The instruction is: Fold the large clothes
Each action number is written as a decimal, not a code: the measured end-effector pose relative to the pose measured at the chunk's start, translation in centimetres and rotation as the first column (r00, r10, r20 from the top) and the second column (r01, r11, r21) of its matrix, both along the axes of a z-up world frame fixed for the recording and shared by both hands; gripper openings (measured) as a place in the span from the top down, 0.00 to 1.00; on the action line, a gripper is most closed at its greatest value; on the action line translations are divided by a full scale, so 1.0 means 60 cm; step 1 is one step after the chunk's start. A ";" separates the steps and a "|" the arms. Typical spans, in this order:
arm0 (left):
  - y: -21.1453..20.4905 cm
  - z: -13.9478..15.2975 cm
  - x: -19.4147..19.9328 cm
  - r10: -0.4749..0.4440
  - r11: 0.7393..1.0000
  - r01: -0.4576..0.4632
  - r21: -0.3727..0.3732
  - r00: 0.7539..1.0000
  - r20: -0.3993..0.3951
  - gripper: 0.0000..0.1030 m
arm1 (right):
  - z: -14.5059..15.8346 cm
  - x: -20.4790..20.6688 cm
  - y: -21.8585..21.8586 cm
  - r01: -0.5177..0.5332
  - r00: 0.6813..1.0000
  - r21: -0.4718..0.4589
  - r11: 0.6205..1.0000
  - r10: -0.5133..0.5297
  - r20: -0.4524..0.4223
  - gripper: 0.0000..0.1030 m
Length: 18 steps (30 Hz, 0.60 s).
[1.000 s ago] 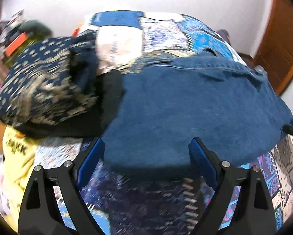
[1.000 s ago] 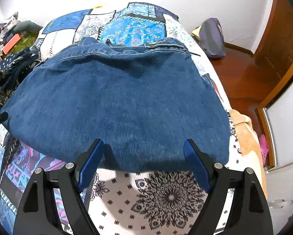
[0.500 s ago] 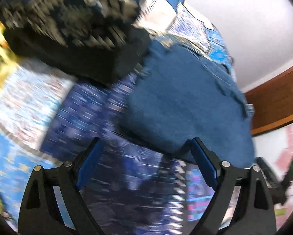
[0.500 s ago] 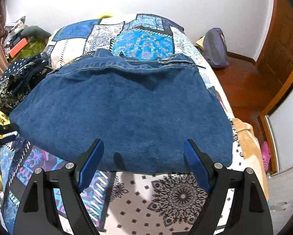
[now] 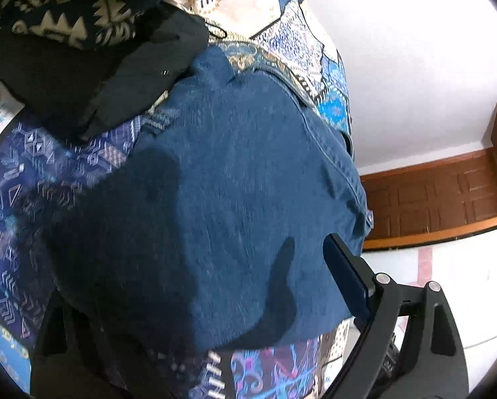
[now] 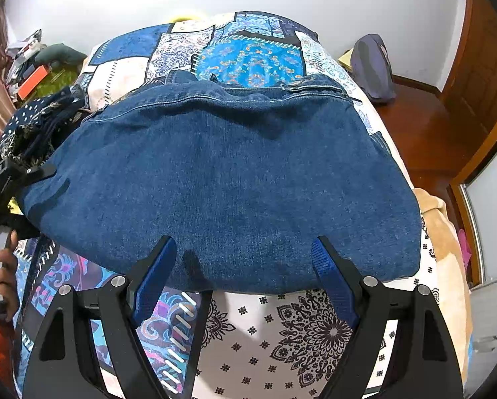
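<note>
A folded blue denim garment (image 6: 228,183) lies flat on the patchwork bedspread (image 6: 248,56). My right gripper (image 6: 245,266) is open and empty, its blue pads just above the denim's near edge. In the left wrist view the denim (image 5: 248,183) fills the middle. My left gripper (image 5: 195,286) is open over the denim's left end; its right finger (image 5: 345,282) shows, while the left finger is dark and hidden under or against the cloth. The left gripper also shows in the right wrist view (image 6: 12,173), at the denim's left edge.
A pile of dark patterned and black clothes (image 5: 82,33) lies left of the denim. A purple bag (image 6: 371,66) sits on the wooden floor to the right. A tan blanket (image 6: 448,232) hangs at the bed's right edge. Clutter (image 6: 32,66) sits by the left wall.
The left gripper has swung round and tilted, moving from the denim's near edge to over its left end. The right gripper has risen and pulled back slightly. Both stayed open.
</note>
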<state>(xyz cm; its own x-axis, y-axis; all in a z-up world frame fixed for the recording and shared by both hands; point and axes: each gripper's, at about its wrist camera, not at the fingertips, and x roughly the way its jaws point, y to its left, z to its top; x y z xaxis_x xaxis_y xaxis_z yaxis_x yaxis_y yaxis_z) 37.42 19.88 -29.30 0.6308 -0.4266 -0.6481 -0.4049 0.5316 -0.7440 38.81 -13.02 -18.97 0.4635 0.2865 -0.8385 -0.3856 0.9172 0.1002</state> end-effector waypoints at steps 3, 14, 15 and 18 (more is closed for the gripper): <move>0.005 0.004 -0.004 0.055 0.998 -0.055 0.014 0.998 0.004 0.29 | 0.001 0.001 -0.001 0.004 1.000 0.010 1.000 -0.004 -0.012 0.22; -0.058 0.178 -0.020 0.038 0.896 -0.097 0.433 0.989 0.141 0.79 | 0.048 0.011 0.010 0.018 1.000 0.029 0.999 -0.017 -0.025 0.22; -0.062 0.196 -0.020 0.030 0.895 -0.100 0.434 0.986 0.165 0.79 | 0.054 0.012 0.013 0.016 1.000 0.033 0.999 -0.015 -0.020 0.22; -0.066 0.275 -0.038 0.007 0.885 -0.131 0.448 0.963 0.269 0.81 | 0.084 0.015 0.040 -0.007 1.000 0.054 0.999 0.007 0.002 0.22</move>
